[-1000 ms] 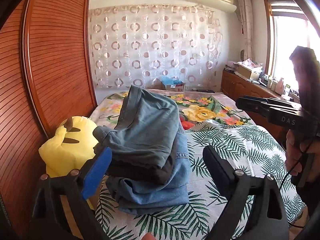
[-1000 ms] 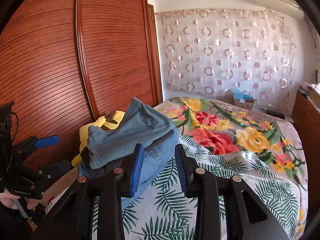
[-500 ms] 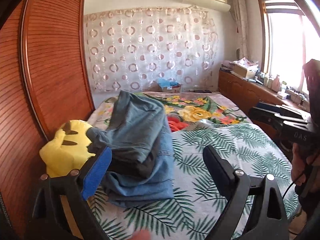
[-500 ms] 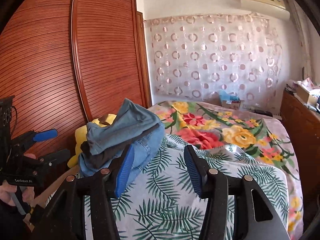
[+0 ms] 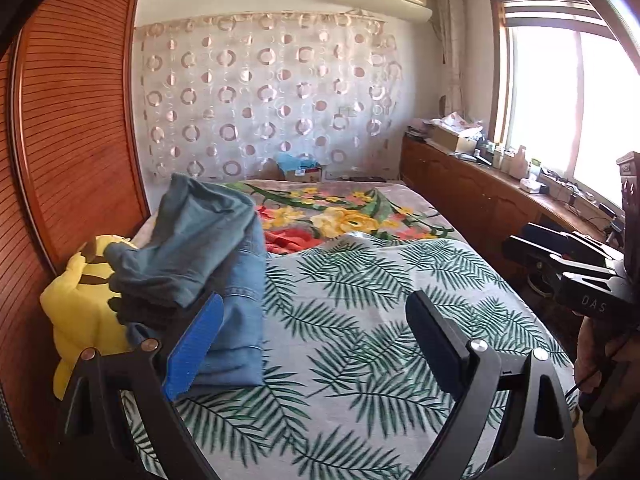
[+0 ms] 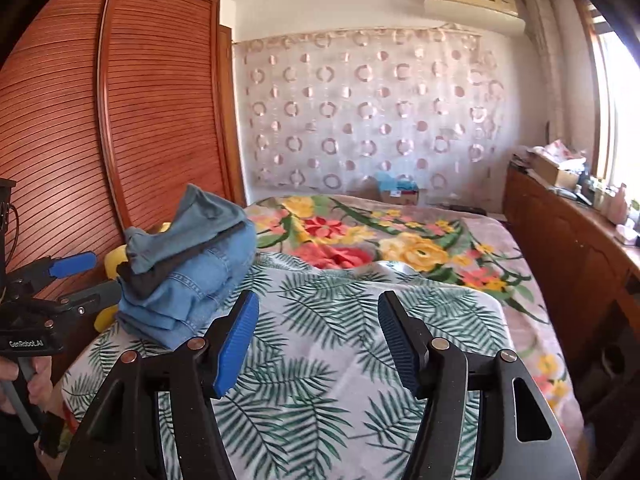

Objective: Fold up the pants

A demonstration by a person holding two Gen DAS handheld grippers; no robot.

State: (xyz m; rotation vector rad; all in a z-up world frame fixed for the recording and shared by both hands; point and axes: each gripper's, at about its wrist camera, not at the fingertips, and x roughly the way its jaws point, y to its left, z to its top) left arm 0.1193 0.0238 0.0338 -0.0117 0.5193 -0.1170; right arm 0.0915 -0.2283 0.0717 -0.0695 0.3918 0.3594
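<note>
Both our grippers, left gripper (image 5: pixel 312 344) wide and right gripper (image 6: pixel 318 338) opening, hold nothing, so the leaning pants pile (image 6: pixel 188 268) may topple.

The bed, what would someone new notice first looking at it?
A stack of folded pants, denim with a greyer pair on top, sits at the bed's left edge beside a yellow plush toy. In front lies a bare palm-leaf sheet, with a floral blanket behind. Both grippers hold nothing.
</note>
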